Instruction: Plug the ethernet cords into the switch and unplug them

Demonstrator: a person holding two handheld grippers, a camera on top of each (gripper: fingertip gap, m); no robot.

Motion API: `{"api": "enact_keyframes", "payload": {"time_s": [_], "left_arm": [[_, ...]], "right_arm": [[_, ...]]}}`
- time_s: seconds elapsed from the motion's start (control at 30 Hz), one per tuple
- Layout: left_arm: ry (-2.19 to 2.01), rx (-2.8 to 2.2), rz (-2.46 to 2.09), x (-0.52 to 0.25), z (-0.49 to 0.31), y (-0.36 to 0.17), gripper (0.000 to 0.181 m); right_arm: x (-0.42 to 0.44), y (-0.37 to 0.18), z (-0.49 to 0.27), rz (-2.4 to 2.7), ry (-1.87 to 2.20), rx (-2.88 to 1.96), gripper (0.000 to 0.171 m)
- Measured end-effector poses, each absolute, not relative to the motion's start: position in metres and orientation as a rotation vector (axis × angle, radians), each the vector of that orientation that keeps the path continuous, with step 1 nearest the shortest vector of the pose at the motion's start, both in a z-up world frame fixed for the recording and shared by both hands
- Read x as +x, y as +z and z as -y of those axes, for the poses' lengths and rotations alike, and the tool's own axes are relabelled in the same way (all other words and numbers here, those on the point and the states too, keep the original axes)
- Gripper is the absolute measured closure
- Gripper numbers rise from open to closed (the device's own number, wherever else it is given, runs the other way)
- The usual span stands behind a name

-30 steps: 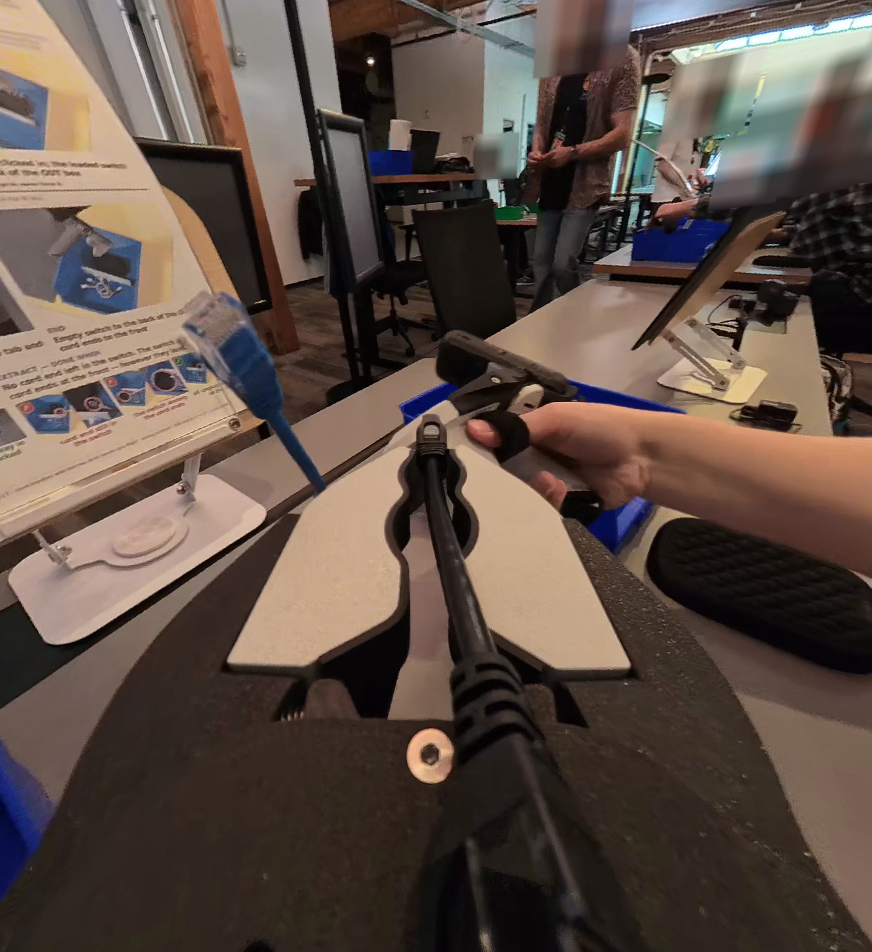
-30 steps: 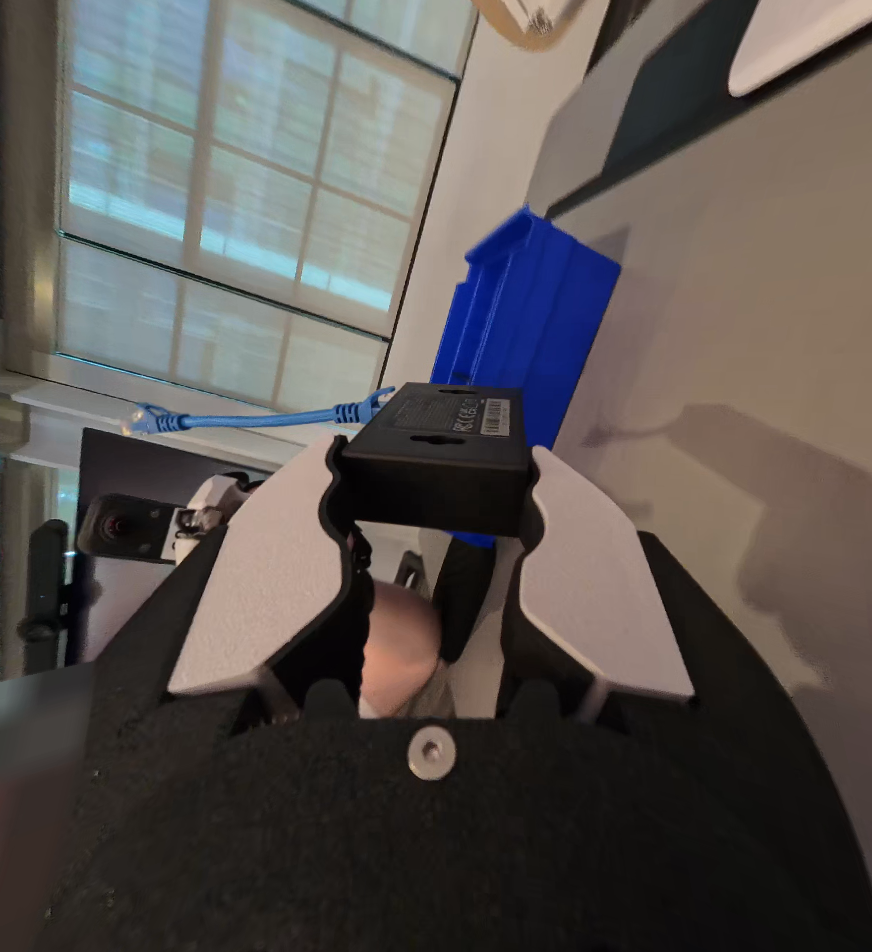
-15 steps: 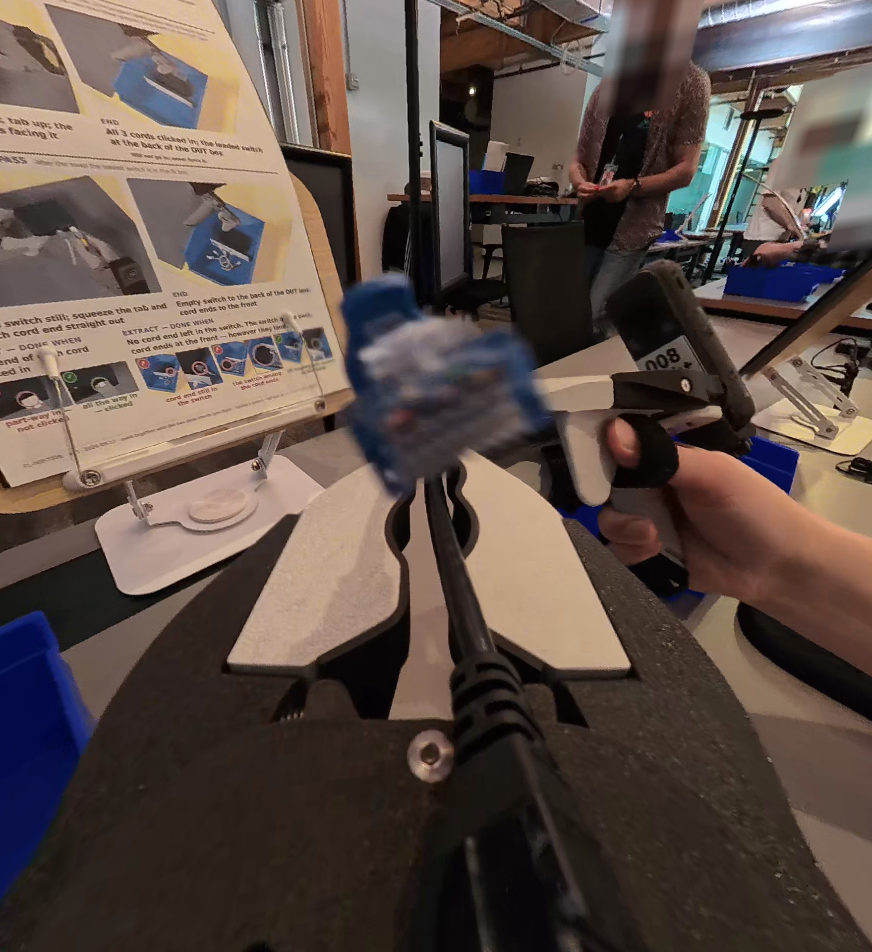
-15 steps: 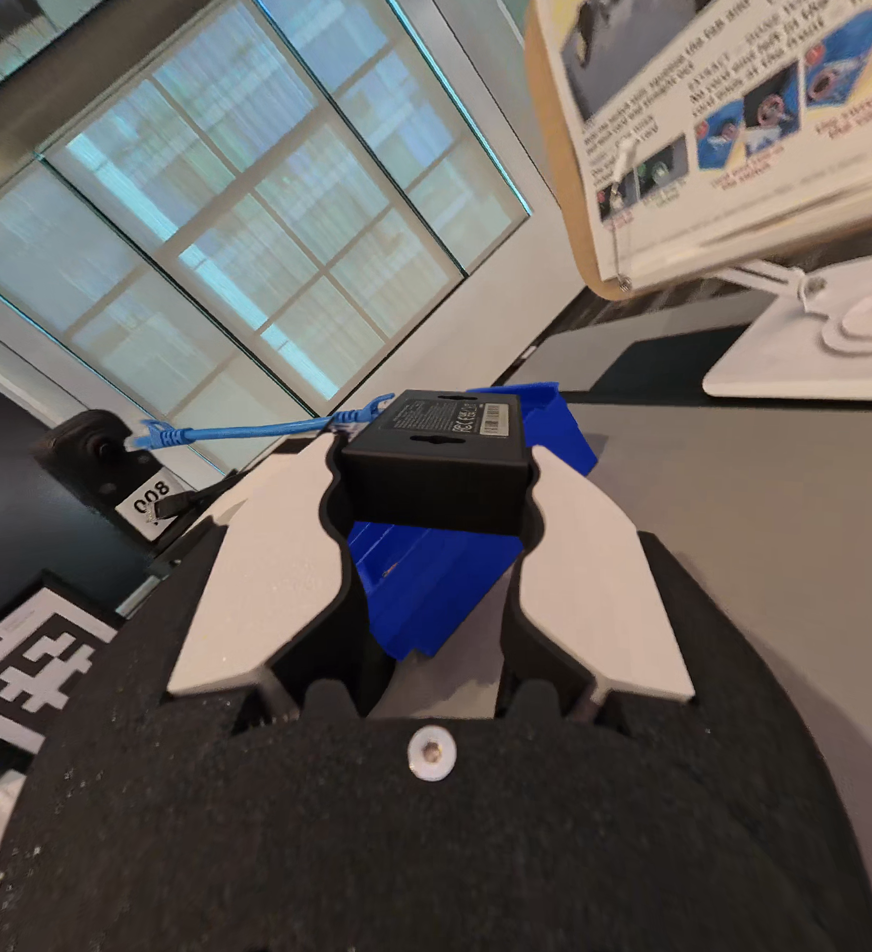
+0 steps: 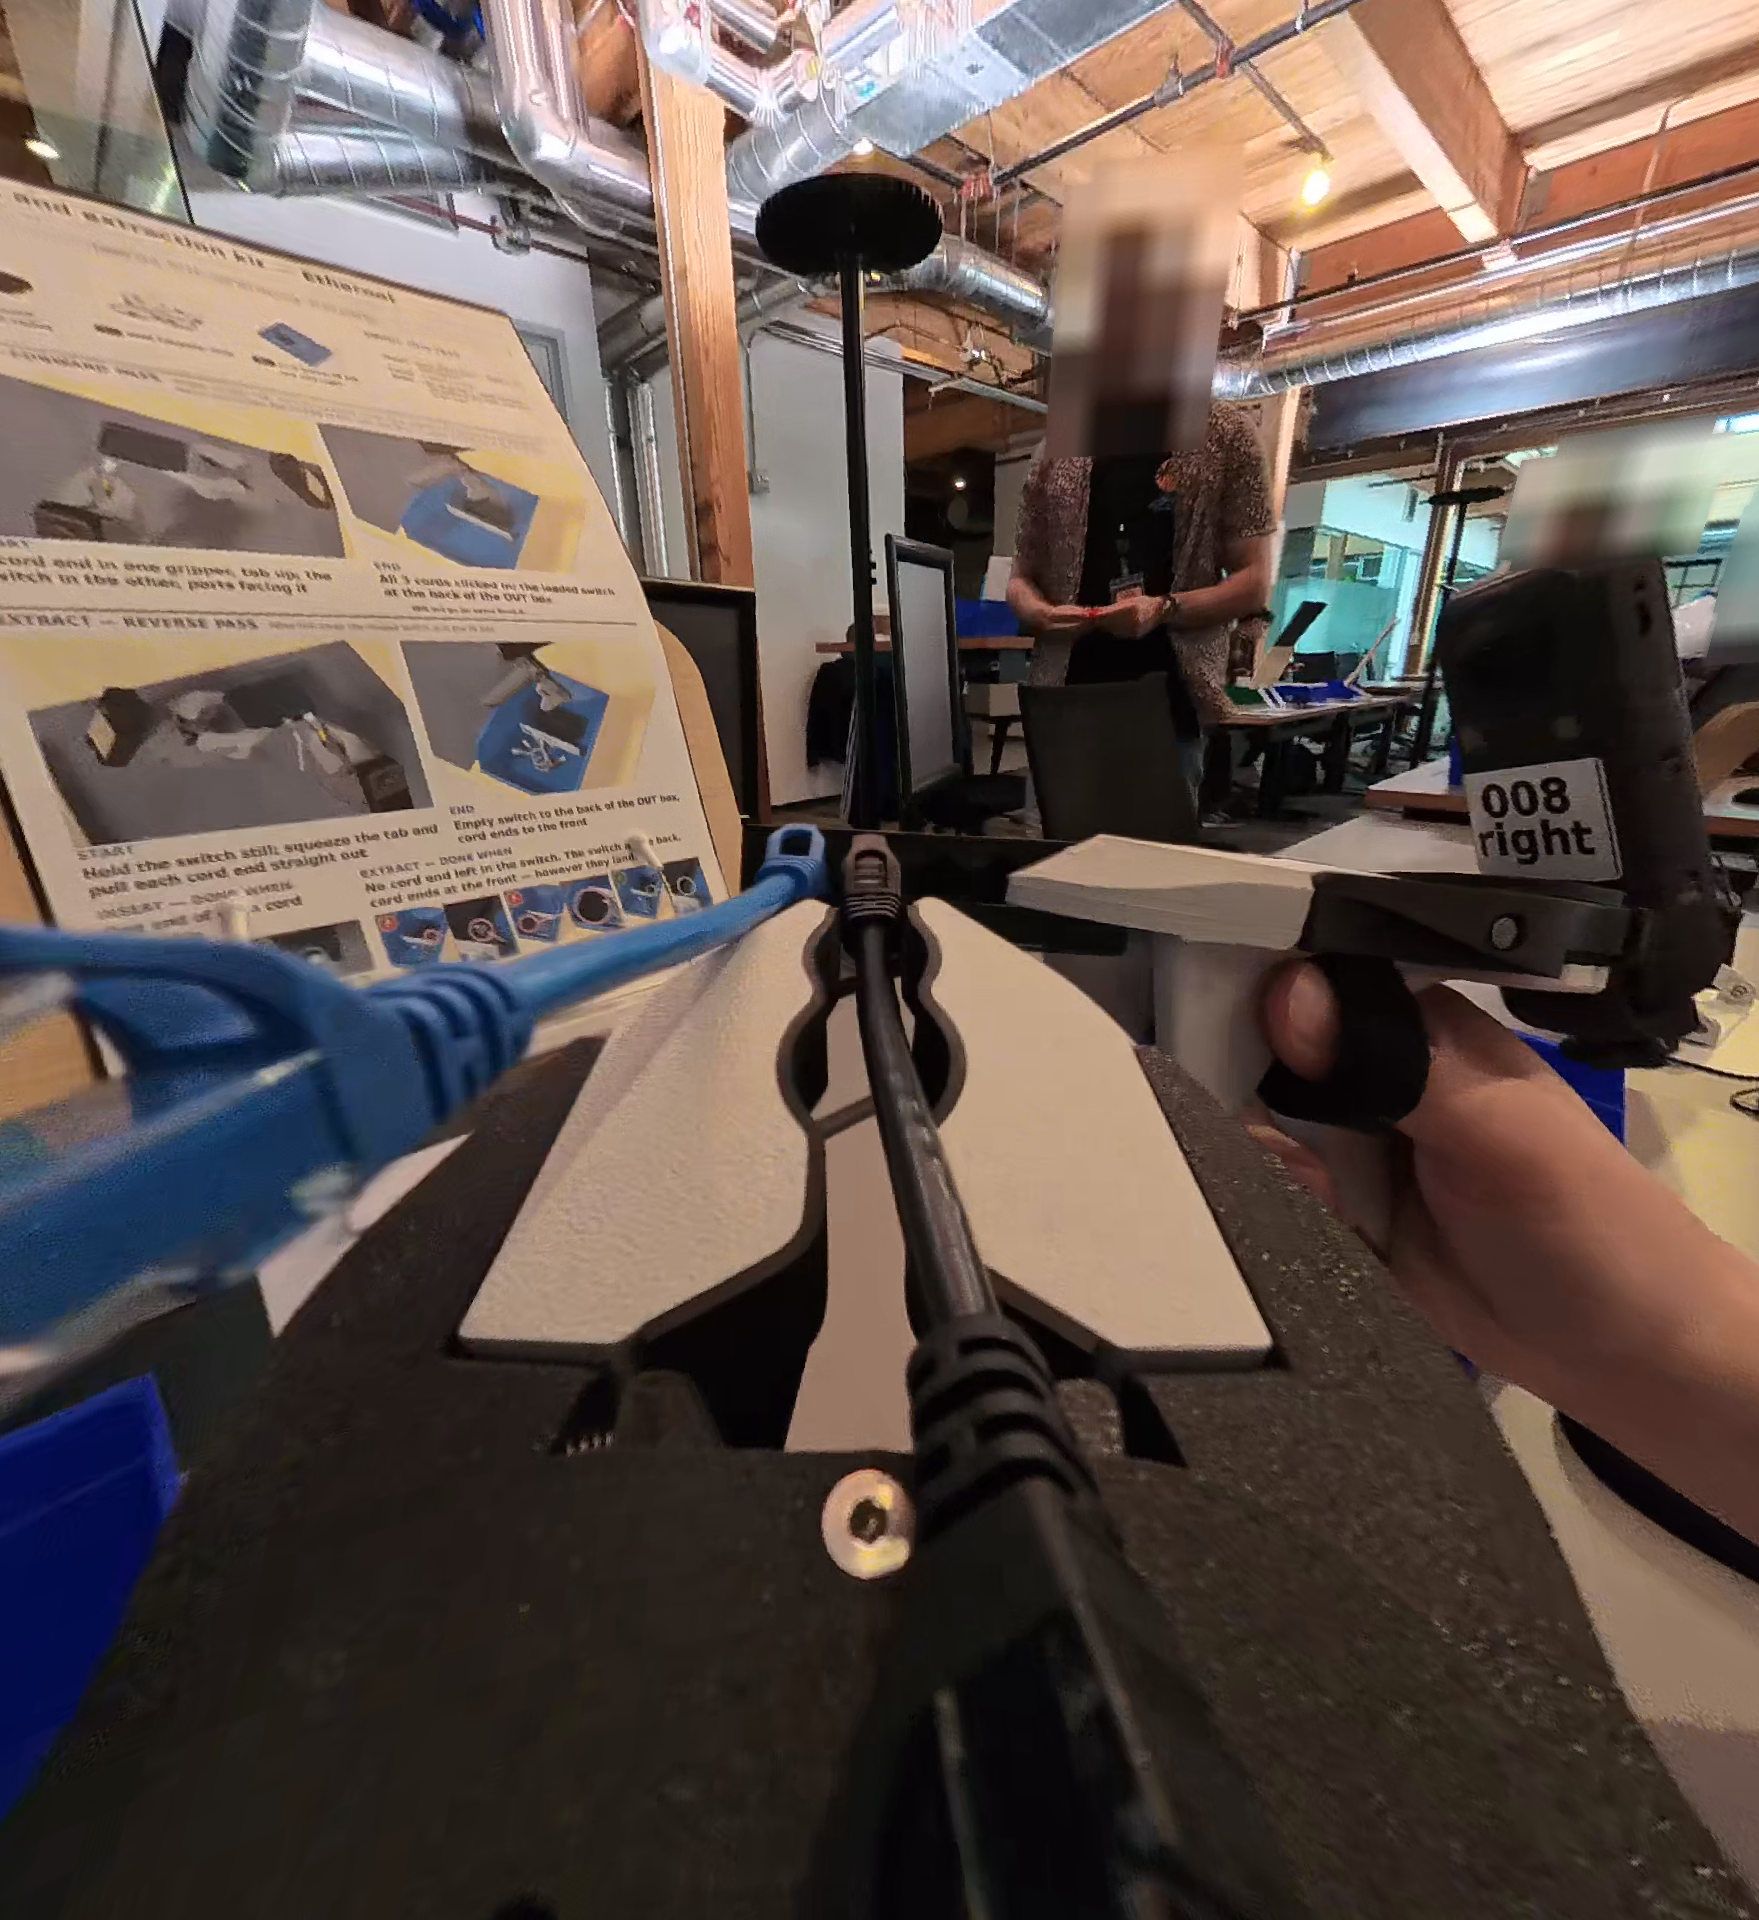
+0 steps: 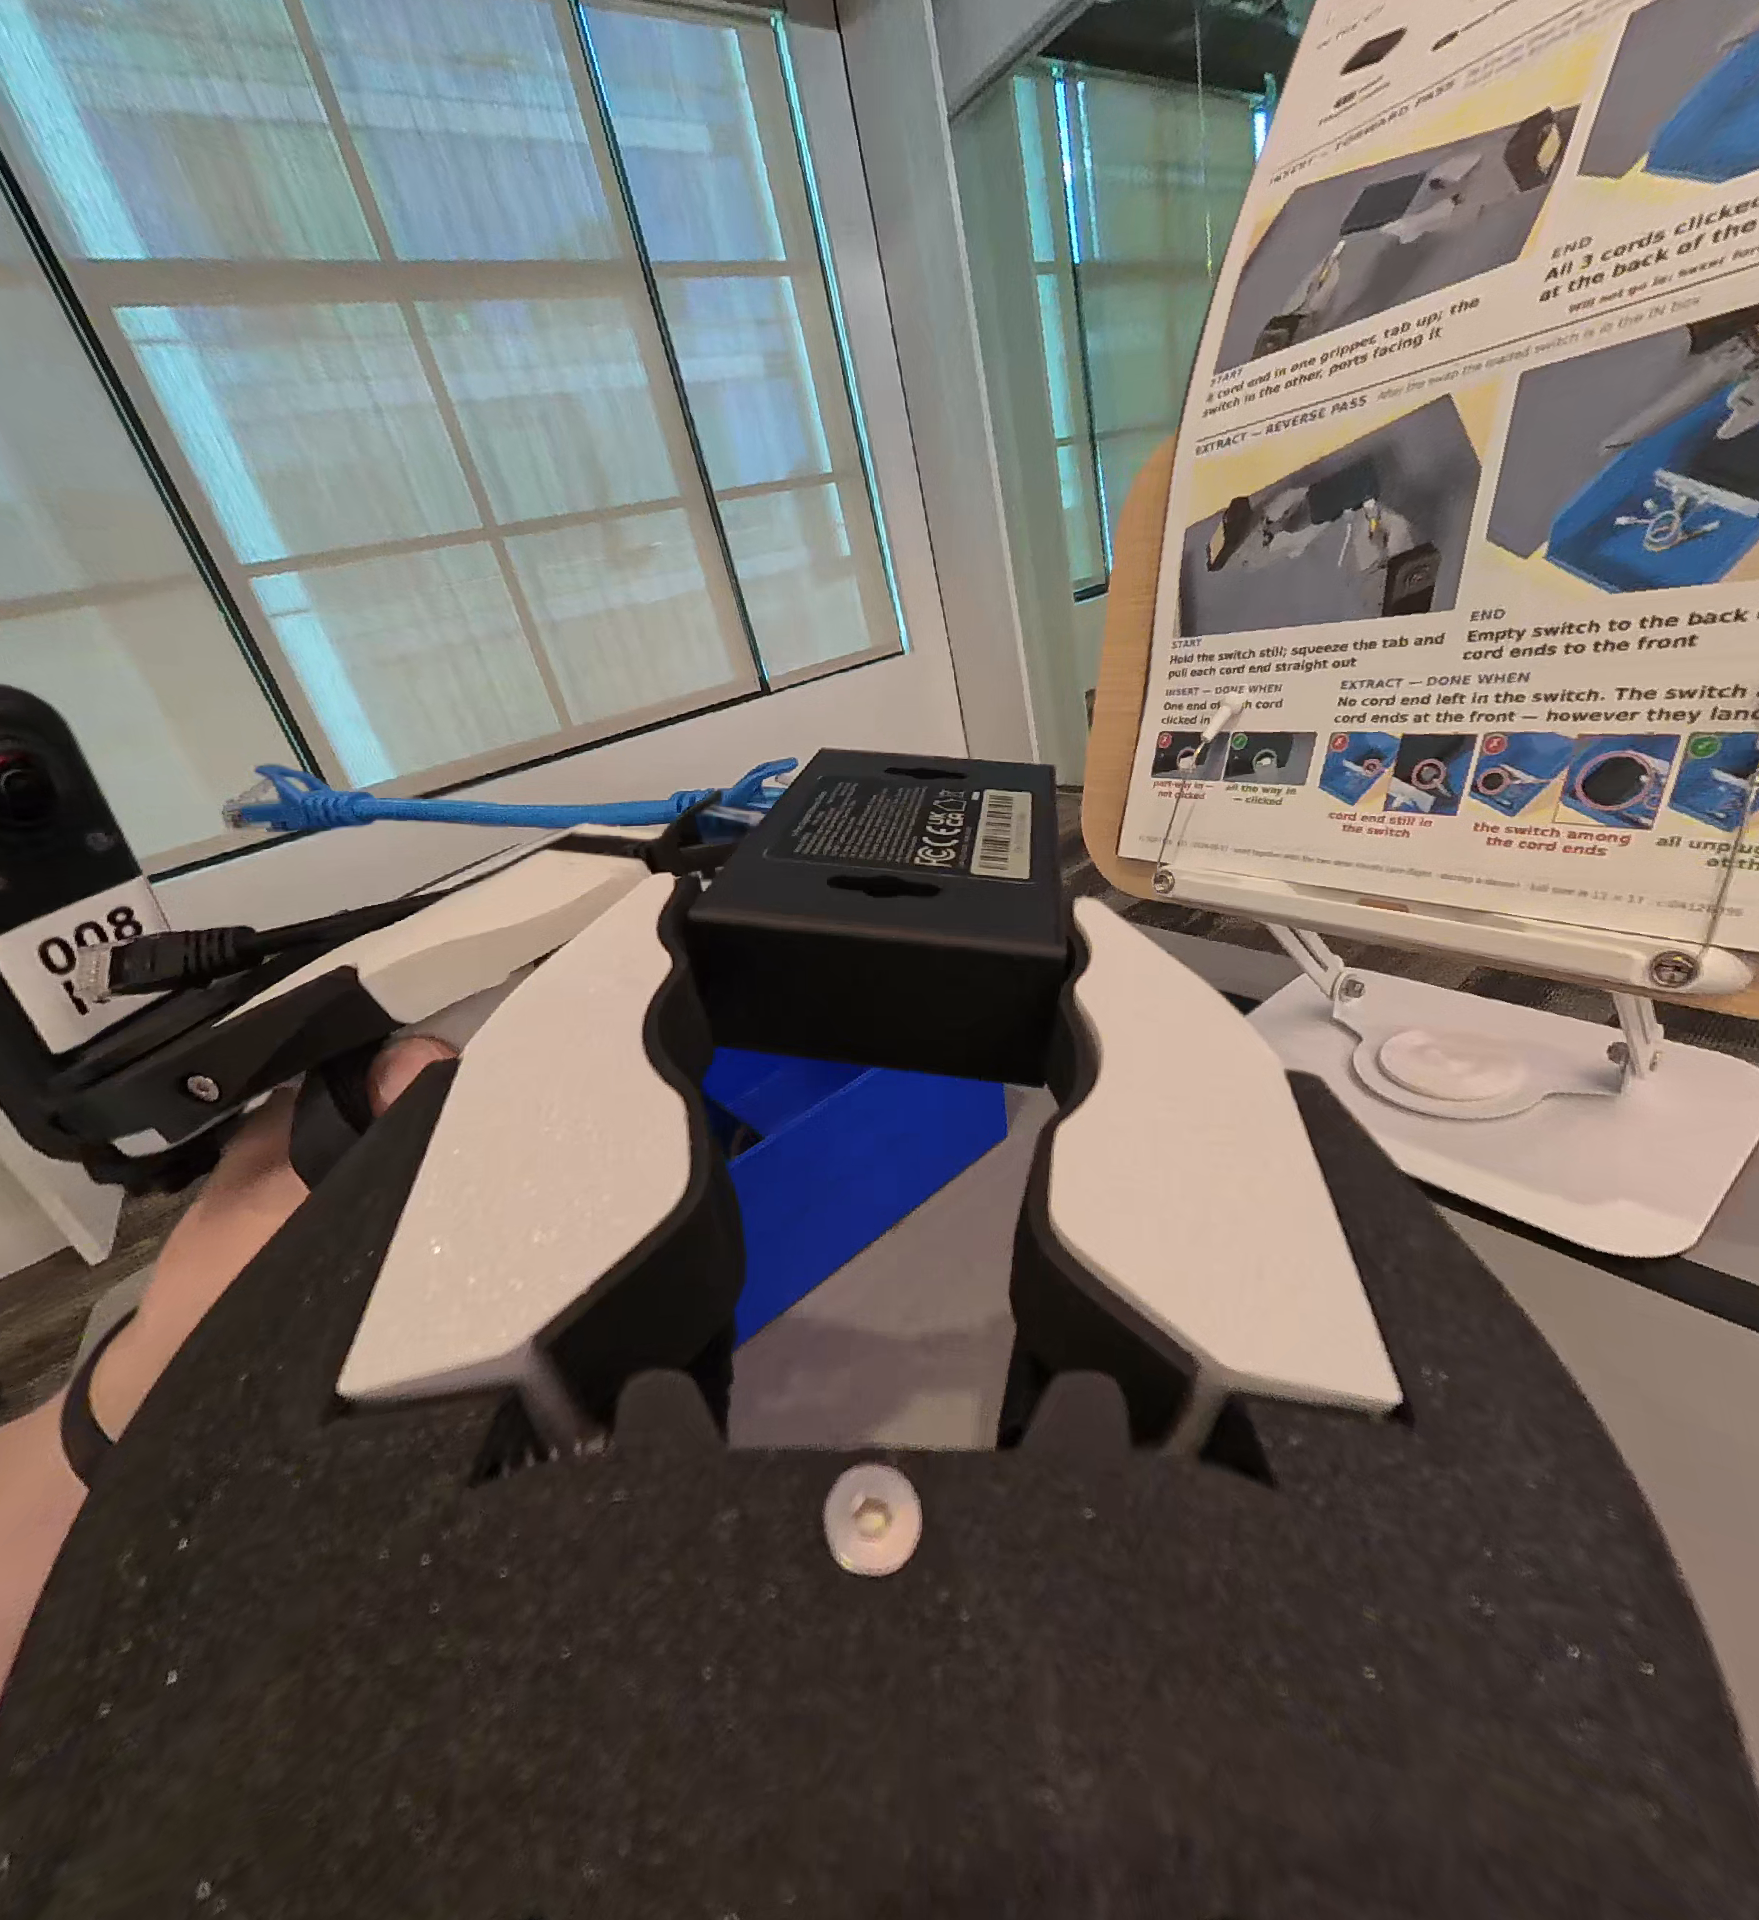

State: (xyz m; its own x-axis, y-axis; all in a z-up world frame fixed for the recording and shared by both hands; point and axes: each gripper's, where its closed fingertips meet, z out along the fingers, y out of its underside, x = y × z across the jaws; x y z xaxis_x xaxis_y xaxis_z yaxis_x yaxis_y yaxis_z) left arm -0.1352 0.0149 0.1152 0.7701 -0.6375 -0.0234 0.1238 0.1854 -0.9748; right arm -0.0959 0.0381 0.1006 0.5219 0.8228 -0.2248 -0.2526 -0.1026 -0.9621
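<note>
My left claw [image 5: 870, 935] is clamped on the black ethernet cord [image 5: 901, 1091], which runs back along the gap between the two white fingers [image 5: 667, 1132]; its booted plug end sits right at the tips, up against the black network switch [image 5: 958, 847], though I cannot tell whether it is seated in a port. The blue ethernet cord [image 5: 584, 961] has one end at the switch just left of the black one, and the rest loops out toward my camera, its free plug [image 5: 75, 1143] blurred and large at the left edge.

My right claw [image 6: 880, 997] is clamped on the switch [image 6: 885, 883], gripping its two short sides with the labelled underside facing up; it is held in the air above a blue bin [image 6: 854, 1132] on the grey table [image 6: 1633, 1403]. From this side the blue cord [image 6: 490, 808] sticks out to the left of the switch, its loose clear plug pointing toward the window [image 6: 387, 364]; the black cord's other plug [image 6: 142, 961] dangles by the left rig's camera housing [image 6: 13, 831].

An instruction board [image 6: 1540, 468] stands on a white stand [image 6: 1540, 1122] to the right of the switch; a person's hand [image 5: 1394, 1132] grips the right rig's handle; another person [image 5: 1135, 561] stands farther back in the room.
</note>
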Motion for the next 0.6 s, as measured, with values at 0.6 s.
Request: {"api": "enact_keyframes", "payload": {"time_s": [0.6], "left_arm": [[-0.404, -1.109, -0.619, -0.137, 0.013, 0.146, 0.171]], "right_arm": [[-0.099, 0.139, -0.006, 0.739, 0.543, -1.100, 0.108]]}}
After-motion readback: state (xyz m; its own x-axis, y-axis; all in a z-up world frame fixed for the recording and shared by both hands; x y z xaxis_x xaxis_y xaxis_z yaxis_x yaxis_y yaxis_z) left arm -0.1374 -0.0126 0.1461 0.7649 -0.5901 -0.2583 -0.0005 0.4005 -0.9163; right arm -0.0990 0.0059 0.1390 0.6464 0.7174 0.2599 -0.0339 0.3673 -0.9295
